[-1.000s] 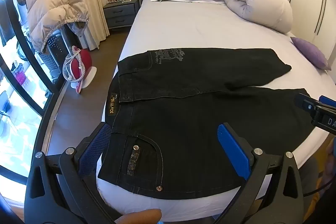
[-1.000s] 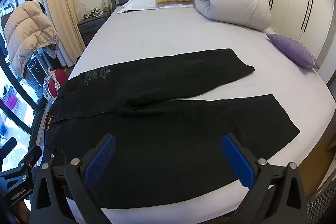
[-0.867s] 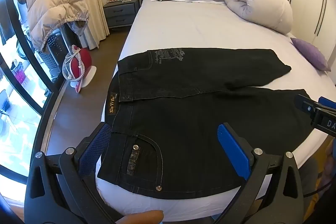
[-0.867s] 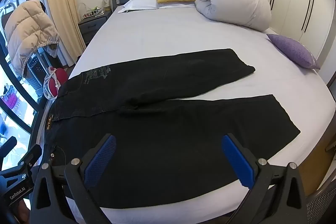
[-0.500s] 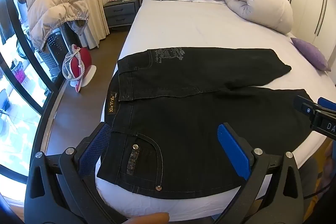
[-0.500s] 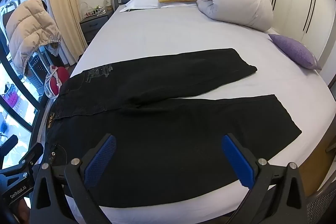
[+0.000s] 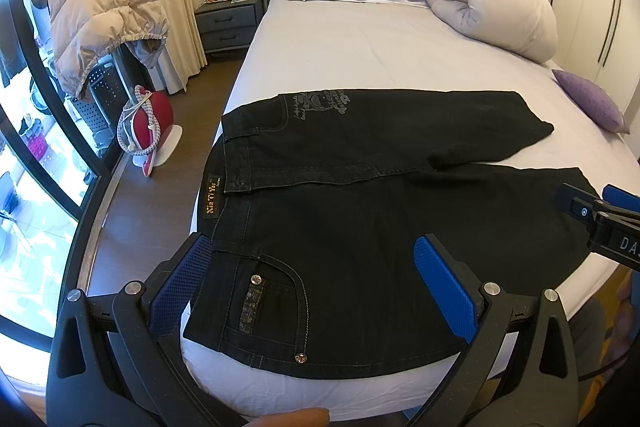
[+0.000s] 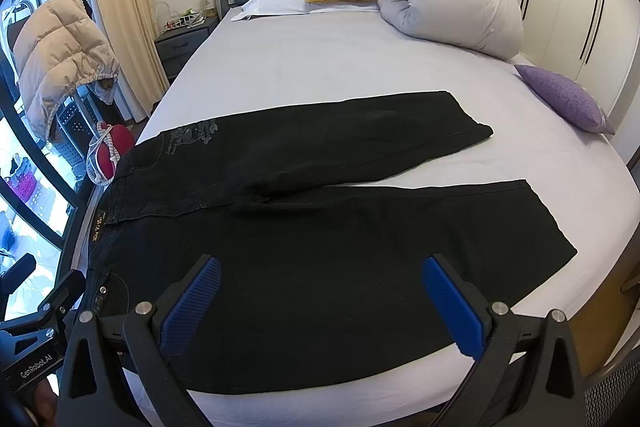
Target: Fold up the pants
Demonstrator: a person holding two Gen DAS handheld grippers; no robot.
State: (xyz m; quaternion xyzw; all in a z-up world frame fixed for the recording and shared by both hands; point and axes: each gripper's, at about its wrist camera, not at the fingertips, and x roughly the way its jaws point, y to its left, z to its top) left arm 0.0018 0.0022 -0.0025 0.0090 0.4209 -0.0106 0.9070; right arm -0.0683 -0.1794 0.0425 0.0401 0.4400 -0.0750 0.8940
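at the foot edge of the bed (image 8: pixel 320 75), the black pants (image 8: pixel 320 247) lie flat, their near hem hidden. the left gripper (image 7: pixel 312 291) and right gripper (image 8: pixel 320 303) hover wide apart, gripping nothing.

The black pants (image 7: pixel 360 211) lie flat across the foot of the bed (image 7: pixel 360 59), legs spread apart, waist at the left edge.

My right gripper (image 8: pixel 320 301) hovers with jaws spread wide over the black pants (image 8: pixel 320 227) lying flat across the bed (image 8: pixel 320 75), legs splayed apart.
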